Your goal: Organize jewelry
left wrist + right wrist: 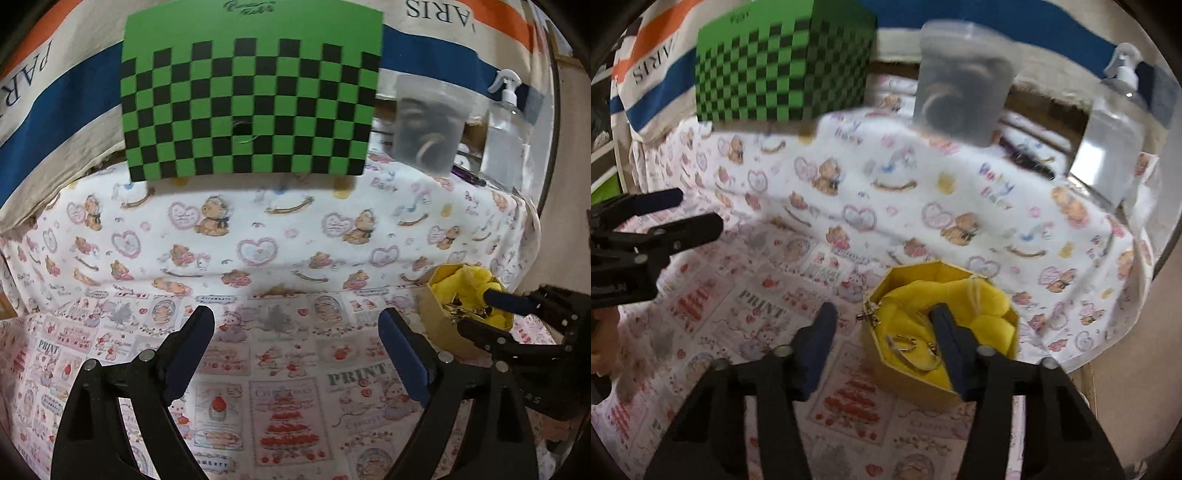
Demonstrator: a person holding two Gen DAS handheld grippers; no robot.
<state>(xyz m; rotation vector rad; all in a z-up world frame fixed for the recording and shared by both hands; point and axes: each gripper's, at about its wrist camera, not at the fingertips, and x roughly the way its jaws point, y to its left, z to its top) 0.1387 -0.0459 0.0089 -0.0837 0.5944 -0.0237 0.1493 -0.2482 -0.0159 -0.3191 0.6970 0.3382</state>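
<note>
An open gold octagonal jewelry box [916, 387] with yellow lining [990, 306] stands on the printed cloth. Gold jewelry [912, 350] lies inside, and a small gold clasp [866, 317] sits at its left rim. My right gripper [882, 321] is open, straddling the box's left wall, with one finger [945, 332] inside the box. In the left wrist view the box [443, 325] is at the right, with the right gripper [491, 314] over it. My left gripper [297, 325] is open and empty above the cloth, also showing at the left edge of the right wrist view [698, 210].
A green and black checkered board [251, 96] stands at the back. A translucent plastic container [428, 122] with dark items and a clear spray bottle [506, 136] stand at the back right. The cloth-covered table's edge [1141, 280] drops off on the right.
</note>
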